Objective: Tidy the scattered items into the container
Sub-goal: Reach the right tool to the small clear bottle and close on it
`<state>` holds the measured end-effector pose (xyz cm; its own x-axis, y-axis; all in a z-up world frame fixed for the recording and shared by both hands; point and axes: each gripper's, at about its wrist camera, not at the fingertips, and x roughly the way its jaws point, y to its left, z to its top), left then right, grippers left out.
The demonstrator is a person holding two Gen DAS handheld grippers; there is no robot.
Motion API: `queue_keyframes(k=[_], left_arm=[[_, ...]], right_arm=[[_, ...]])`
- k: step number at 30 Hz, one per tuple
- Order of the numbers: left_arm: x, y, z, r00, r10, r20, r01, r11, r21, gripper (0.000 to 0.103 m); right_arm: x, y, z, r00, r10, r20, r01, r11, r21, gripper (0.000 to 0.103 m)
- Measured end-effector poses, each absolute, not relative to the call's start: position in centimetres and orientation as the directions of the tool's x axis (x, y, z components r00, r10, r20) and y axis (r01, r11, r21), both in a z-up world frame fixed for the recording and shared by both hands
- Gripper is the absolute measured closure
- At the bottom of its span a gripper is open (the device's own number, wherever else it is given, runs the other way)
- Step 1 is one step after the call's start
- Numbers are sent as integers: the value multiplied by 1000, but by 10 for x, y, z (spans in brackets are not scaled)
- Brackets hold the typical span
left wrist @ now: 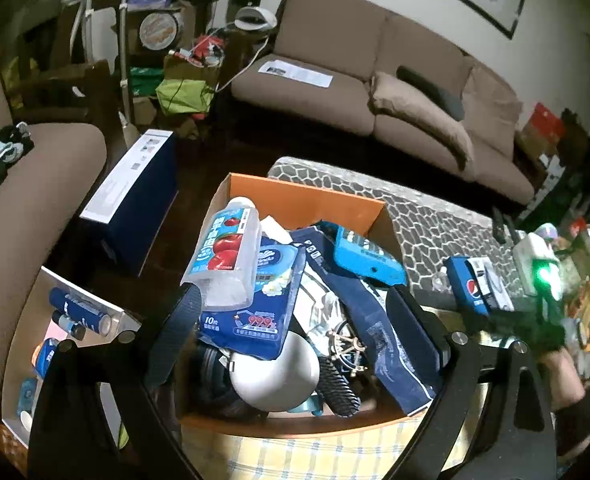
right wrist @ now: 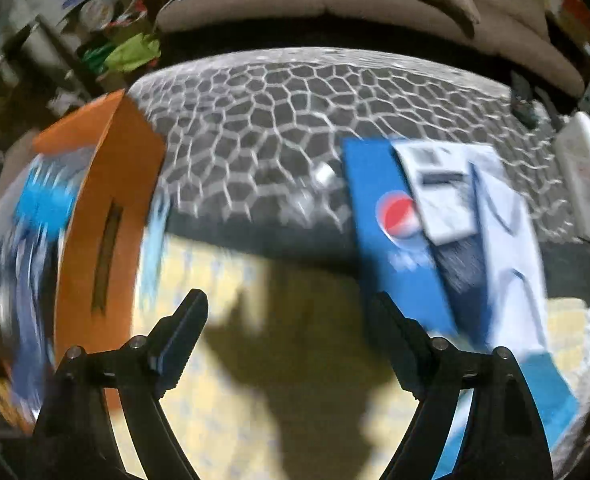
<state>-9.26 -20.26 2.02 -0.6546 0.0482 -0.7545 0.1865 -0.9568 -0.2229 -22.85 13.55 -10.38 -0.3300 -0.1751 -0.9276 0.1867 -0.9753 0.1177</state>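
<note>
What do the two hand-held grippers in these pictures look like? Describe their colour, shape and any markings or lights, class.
The right hand-held gripper has two black fingers with ribbed inner faces, on curved black arms joined by round silver bolts. The left hand-held gripper has the same black arms and bolts. Seen from the left wrist, the right one carries a white block with a green light, and a dark sleeve or glove shows below it.

Right wrist view is smeared by motion: the orange box (right wrist: 107,216) at left and its contents blur into blue streaks, and print on the blue Pepsi carton (right wrist: 395,232) at right is unreadable. In the left wrist view, items deep in the box are buried under a tissue pack (left wrist: 255,312) and bottle (left wrist: 227,256); the frame's right edge is dark and indistinct
</note>
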Motion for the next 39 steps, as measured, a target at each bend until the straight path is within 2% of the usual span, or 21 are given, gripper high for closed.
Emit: queue_keyframes(k=[4,7,10,12,14,20,25,30,36,39], left_arm=[[-96,-200,14,-640,39,-767,192,-959,-208,10],[-98,-194,11,-633,14,-774,181,-969,-165,10],[-99,-189,15,-645,-23,-764,173,-978,-117,10],[-100,-190,16,-647,-4,-762,163,-978,-133,10],[-100,-192,17,-651,11,-759,169,-973,-159,10],[-97,-192,21,-651,19,-759,152,-976,-155,10],[-92,-195,27,-662,48,-748,151,-969,-196,10],[-92,-188,26,-656,93,-749,128,-965,-231,10],[-90,-178,24,-652,133,-747,108,-958,-265,10],[-87,-173,19,-643,126,-756,113,-960,-256,7]], right_arm=[[-280,117,-124,-334,-163,-928,88,-986,141,30],[-304,110,-143,-317,-6,-948,37,-999,-6,33],[-310,108,-160,-281,-6,-960,30,-1000,-2,45],[-307,107,-161,-302,-7,-953,25,-1000,-1,50],[-303,107,-158,-324,-15,-946,40,-999,3,66],[-256,129,-121,-399,-109,-910,35,-994,104,67],[-174,167,-64,-471,-184,-862,78,-983,167,67],[-79,223,-29,-512,-140,-847,28,-989,147,66],[-12,269,-34,-504,38,-863,-69,-998,-4,66],[13,280,-44,-524,10,-852,-75,-997,34,66]])
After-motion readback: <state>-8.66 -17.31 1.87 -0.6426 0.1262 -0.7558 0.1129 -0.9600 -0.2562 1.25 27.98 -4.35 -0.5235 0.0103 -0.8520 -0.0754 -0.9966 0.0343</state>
